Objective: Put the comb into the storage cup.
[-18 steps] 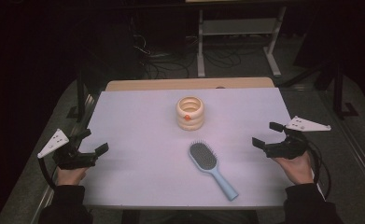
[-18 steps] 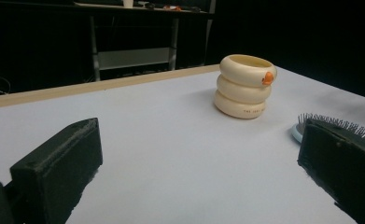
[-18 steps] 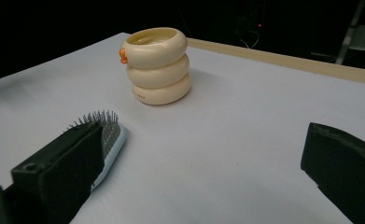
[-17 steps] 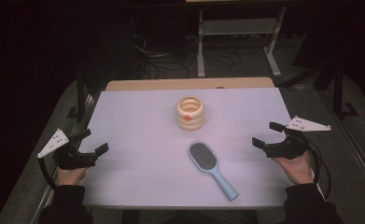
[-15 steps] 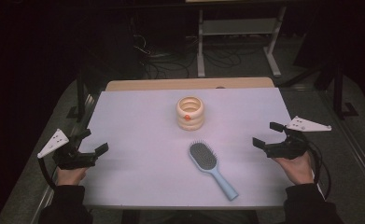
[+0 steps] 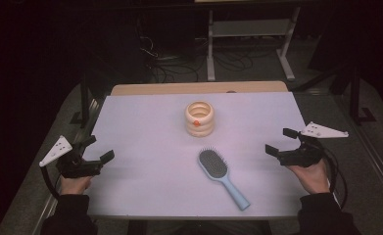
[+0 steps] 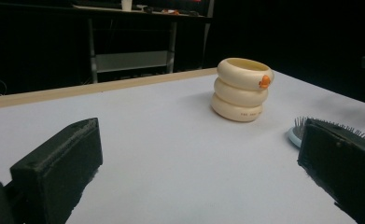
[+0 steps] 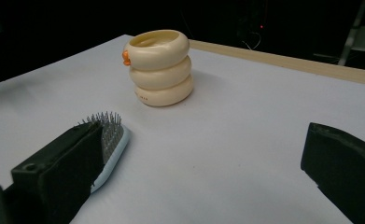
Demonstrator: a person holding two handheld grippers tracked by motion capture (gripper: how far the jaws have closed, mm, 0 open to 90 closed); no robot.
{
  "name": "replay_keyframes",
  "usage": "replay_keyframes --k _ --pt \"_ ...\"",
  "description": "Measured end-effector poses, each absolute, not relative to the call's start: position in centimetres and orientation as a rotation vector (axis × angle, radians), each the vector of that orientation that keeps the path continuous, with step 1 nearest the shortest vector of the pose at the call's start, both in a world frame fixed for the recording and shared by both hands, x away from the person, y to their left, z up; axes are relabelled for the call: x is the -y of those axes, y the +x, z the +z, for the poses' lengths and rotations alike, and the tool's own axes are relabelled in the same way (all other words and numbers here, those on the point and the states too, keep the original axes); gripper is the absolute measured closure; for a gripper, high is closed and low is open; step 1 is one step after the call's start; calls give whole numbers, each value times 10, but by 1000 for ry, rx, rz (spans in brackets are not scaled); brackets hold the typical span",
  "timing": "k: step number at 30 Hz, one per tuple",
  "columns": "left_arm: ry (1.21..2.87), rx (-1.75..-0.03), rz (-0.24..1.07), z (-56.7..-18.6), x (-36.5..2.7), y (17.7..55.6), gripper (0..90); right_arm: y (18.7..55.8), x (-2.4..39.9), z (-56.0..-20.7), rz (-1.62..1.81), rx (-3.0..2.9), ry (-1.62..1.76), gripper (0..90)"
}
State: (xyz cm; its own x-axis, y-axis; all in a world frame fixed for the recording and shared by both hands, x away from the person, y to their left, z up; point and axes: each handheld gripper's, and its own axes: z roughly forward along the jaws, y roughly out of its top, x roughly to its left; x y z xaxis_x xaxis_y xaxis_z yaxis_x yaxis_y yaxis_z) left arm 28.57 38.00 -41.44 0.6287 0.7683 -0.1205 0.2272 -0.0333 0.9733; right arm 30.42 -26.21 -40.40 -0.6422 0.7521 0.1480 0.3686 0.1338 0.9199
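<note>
This looks like a dim lab or workshop. Behind the white-covered surface [image 6: 145, 122] stand a grey metal shelf frame [image 6: 250, 29] and loose black floor cables [image 6: 179, 68].

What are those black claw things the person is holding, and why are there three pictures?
Those are grabbing tools. A person holds one in each hand: the left gripper and the right gripper. Both are open and hold nothing. One picture comes from a camera above the white table. The other two come from little cameras riding on each tool, looking past its black jaws. On the table stand a cream holder shaped like three stacked rings and, nearer the person, a light blue hairbrush with dark bristles.
</note>
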Motion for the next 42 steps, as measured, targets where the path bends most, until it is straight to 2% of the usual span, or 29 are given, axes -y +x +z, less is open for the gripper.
replay_keyframes --k 23,42 --pt "1573 -845 530 -414 -381 287 0 303 255 -402 1507 -2114 1055 0" --pt "1558 -851 529 -414 -381 281 0 305 222 -388 1383 -2223 987 0"
